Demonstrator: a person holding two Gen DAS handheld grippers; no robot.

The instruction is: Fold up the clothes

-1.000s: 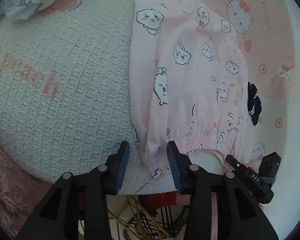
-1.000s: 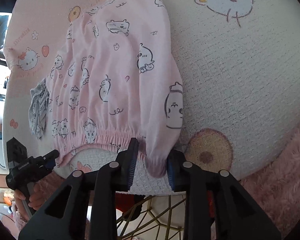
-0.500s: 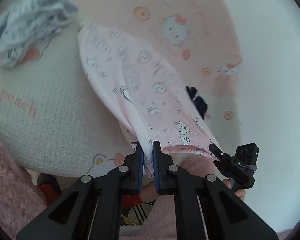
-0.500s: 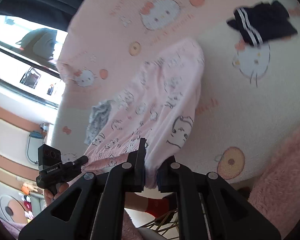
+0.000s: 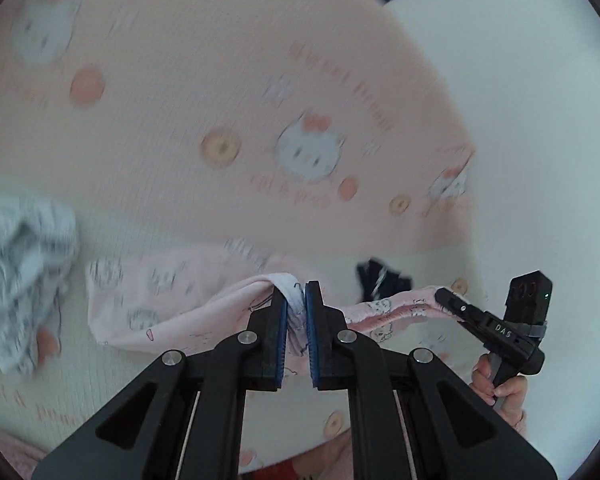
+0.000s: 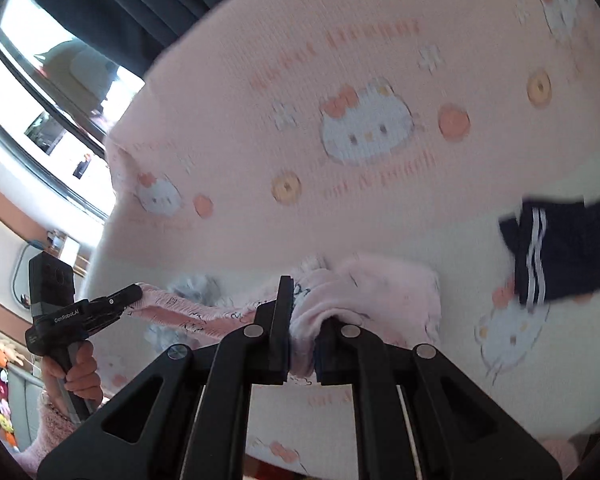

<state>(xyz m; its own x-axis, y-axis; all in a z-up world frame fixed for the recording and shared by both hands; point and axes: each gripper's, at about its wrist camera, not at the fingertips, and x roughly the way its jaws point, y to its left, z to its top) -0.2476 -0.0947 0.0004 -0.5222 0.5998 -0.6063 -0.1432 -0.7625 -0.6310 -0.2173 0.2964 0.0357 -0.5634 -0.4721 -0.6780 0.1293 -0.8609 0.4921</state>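
A pink garment (image 5: 148, 304) printed with small cartoon animals hangs stretched between both grippers above a blanket-covered surface. My left gripper (image 5: 296, 300) is shut on one corner of its elastic waistband. My right gripper (image 6: 304, 320) is shut on the other corner, with bunched pink cloth (image 6: 380, 292) between the jaws. In the left wrist view the right gripper (image 5: 444, 296) shows at the lower right, pinching the waistband. In the right wrist view the left gripper (image 6: 134, 292) shows at the lower left, held by a hand (image 6: 80, 376). The garment's far end trails on the blanket.
A pink and cream cartoon-cat blanket (image 5: 220, 100) covers the surface. A crumpled grey-white garment (image 5: 20, 272) lies at the left. A dark navy garment with white stripes (image 6: 560, 252) lies at the right. A window (image 6: 40, 92) is at the far left.
Both grippers closed on the waistband corners, then lifted the pink garment up and forward. The views tilted up, and the cloth now hangs bunched between the grippers instead of lying flat.
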